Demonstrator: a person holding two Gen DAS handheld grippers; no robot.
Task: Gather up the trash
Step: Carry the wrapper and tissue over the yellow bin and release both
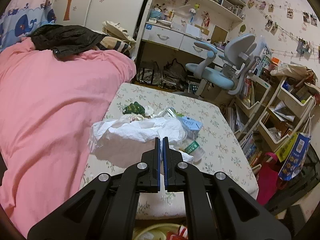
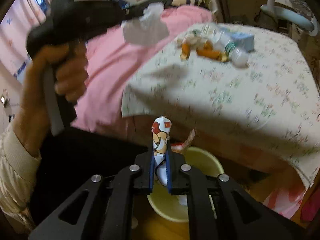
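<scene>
Bed: a pink quilt covers it, running along the table's left edge.
Table: floral cloth; the trash sits toward its far left corner, beside the quilt.
Bin: a pale yellow tub on the floor below the table's near edge, directly under the right gripper; the left view catches only a sliver of its rim at the bottom.
Bag: crumpled white plastic. The left gripper is pinched tight on its near edge. In the right view it hangs off that gripper, lifted above the quilt.
Pile: a blue carton, a small bottle lying on its side and a green wrapper at the bag's far edge.
Peel: orange pieces next to the bottle, seen only from the right view; in the left view the bag hides them.
Wrapper: a printed cartoon packet, clamped upright in the right gripper, its long axis running along the fingers.
Key relation: the bin's mouth lies straight beneath the wrapper, so I judge the right hand is the nearer one to it and only has to let go.
Blur: the right view is smeared, so the bin's contents are unclear.
</scene>
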